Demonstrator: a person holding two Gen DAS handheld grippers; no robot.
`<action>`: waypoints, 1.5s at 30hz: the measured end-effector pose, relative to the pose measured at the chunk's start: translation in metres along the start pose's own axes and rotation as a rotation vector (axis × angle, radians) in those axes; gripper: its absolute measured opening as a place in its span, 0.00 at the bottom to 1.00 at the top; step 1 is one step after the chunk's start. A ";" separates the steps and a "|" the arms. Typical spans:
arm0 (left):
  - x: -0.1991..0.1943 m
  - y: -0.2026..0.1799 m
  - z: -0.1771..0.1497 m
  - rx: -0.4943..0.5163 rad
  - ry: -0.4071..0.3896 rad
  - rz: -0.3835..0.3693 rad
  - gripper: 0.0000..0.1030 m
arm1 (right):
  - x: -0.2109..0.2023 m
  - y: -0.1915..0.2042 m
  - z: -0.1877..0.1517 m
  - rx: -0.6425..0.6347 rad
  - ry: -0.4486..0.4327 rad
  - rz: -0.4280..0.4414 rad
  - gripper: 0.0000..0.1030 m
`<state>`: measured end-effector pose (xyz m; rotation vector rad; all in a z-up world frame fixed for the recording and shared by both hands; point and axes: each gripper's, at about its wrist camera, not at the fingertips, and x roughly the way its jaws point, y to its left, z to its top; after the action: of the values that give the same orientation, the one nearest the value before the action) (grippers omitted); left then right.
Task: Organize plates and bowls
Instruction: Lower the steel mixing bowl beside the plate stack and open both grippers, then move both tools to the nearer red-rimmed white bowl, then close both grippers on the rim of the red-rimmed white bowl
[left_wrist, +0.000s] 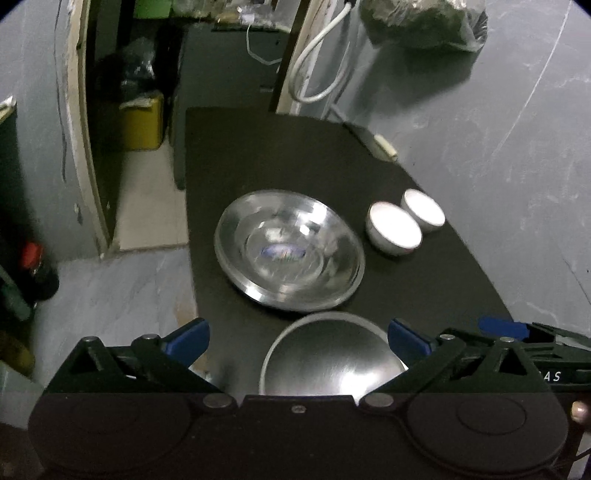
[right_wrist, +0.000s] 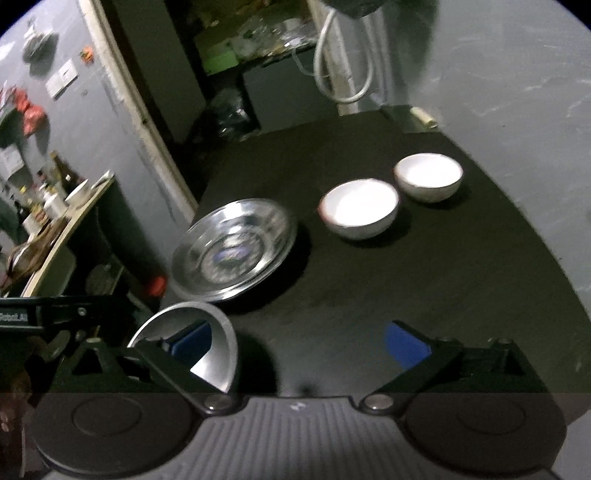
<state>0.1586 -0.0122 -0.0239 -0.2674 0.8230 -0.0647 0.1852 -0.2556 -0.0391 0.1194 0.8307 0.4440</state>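
- The left hand-held gripper (left_wrist: 298, 341) sits at the bottom of its own view with its blue pads spread wide apart and nothing pressed between them. The steel bowl (left_wrist: 332, 354) lies just ahead of the gap, low in the middle of the frame, free of both pads.
- The right hand-held gripper (right_wrist: 299, 345) also stands wide apart and empty at the bottom of its view. The same steel bowl (right_wrist: 199, 339) shows at lower left there, just beside its left pad; I cannot tell whether they touch.
- Risk: both tools crowd the bowl. A sideways sweep by either could, I judge, clip the thin rim and send the light bowl sliding or spinning on the dark worktop (left_wrist: 258, 155).
- Just beyond the bowl, mid-frame in the left view, sits the stack of steel plates (left_wrist: 290, 249). A shoved bowl would likely strike their edge, and polished metal slips easily under a pinch.
- The bowl appears to be near the lower-left corner of the worktop in the right view, so a push that way could take it off the edge to the floor.
- To the right of the plates stand two white bowls (right_wrist: 360, 208) and (right_wrist: 428, 177), close together. A wide-open tool reaching for one may knock the other; they look ceramic and would chip.
- Both pictures are blurred, so fine contact is hard to judge.
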 end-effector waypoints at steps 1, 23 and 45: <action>0.002 -0.003 0.003 0.004 -0.013 0.006 0.99 | 0.002 -0.006 0.003 0.006 -0.004 -0.006 1.00; 0.185 -0.096 0.129 0.180 0.037 0.081 0.99 | 0.090 -0.096 0.076 0.052 -0.044 -0.130 1.00; 0.223 -0.105 0.124 0.179 0.217 0.007 0.54 | 0.130 -0.102 0.088 0.057 0.020 -0.040 0.65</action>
<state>0.4056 -0.1233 -0.0756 -0.0887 1.0268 -0.1617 0.3603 -0.2866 -0.0972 0.1516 0.8643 0.3846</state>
